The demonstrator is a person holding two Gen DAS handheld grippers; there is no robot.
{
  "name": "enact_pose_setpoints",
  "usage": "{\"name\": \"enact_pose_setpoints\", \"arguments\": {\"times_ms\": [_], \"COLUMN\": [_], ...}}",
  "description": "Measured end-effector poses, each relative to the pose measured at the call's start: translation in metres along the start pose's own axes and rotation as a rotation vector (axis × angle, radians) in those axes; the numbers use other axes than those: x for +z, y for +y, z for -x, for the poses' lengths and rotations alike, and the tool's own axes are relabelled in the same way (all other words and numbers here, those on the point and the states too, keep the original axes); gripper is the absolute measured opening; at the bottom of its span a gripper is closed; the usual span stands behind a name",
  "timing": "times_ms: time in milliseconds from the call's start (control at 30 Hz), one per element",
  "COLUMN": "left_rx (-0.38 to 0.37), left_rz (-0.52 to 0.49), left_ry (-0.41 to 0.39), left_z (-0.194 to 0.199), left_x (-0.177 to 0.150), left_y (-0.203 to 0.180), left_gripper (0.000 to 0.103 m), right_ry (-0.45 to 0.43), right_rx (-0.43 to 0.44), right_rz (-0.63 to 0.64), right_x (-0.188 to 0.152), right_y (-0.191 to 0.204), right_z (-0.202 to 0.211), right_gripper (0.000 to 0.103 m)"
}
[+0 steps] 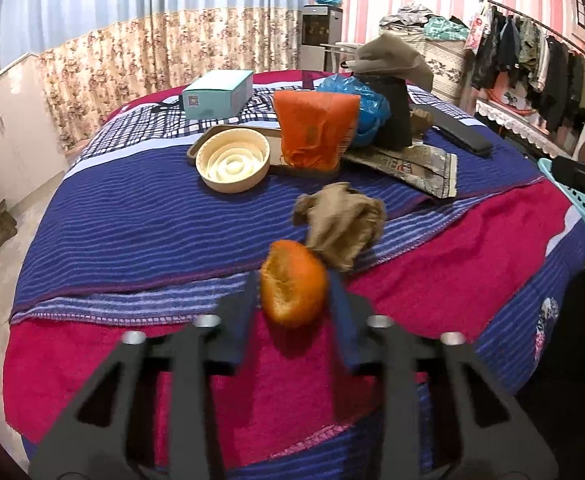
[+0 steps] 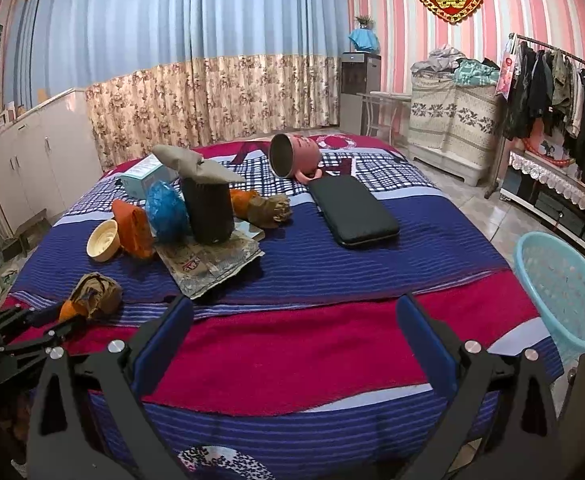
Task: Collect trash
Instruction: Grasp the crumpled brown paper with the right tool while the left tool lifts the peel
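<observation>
An orange peel (image 1: 292,300) sits between the blue pads of my left gripper (image 1: 294,280), touching both, so the gripper is shut on it just above the red blanket. In the right wrist view the same peel (image 2: 67,309) shows at the far left, in the left gripper (image 2: 62,318). A crumpled brown paper ball (image 1: 340,224) lies right behind the peel. My right gripper (image 2: 295,304) stands wide open over the red blanket (image 2: 292,352), with nothing between its fingers. A light blue mesh basket (image 2: 564,292) stands off the bed's right edge.
Mid-bed clutter: cream bowl (image 1: 232,164), orange net bag (image 1: 312,128), blue plastic bag (image 1: 368,104), black cylinder (image 2: 208,212) capped with brown paper, and newspaper (image 2: 212,264). A black case (image 2: 352,212), pink mug (image 2: 292,156) and teal box (image 1: 218,94) lie farther back.
</observation>
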State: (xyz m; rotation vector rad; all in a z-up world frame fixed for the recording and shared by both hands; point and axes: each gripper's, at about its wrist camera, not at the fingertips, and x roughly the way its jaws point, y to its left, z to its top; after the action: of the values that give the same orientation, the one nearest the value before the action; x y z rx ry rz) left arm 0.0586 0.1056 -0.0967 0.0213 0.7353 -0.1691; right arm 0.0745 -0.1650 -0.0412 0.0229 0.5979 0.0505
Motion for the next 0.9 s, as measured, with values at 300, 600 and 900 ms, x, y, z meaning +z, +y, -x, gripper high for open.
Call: {"name": "enact_pose_setpoints", "arguments": {"times_ms": [300, 600, 900], "left_rx": [0.046, 0.152, 0.231], "left_rz": [-0.063, 0.131, 0.211], "left_ry": [-0.052, -0.100, -0.122], "left_z": [0.026, 0.030, 0.035], "left_x": [0.008, 0.028, 0.032], "left_y": [0.019, 0.093, 0.138], "left_gripper": [0.027, 0.026, 0.026], "right_ry": [0.004, 0.057, 0.166], "right_rx": [0.062, 0.220, 0.335], "right_rz": [0.048, 0.163, 0.261], "right_x": [0.007, 0.004, -0.010], "right_y": [0.037, 0.122, 0.176], "right_z": [-0.008, -0.037, -0.073], "right_gripper": [0.099, 0.099, 0.066]}}
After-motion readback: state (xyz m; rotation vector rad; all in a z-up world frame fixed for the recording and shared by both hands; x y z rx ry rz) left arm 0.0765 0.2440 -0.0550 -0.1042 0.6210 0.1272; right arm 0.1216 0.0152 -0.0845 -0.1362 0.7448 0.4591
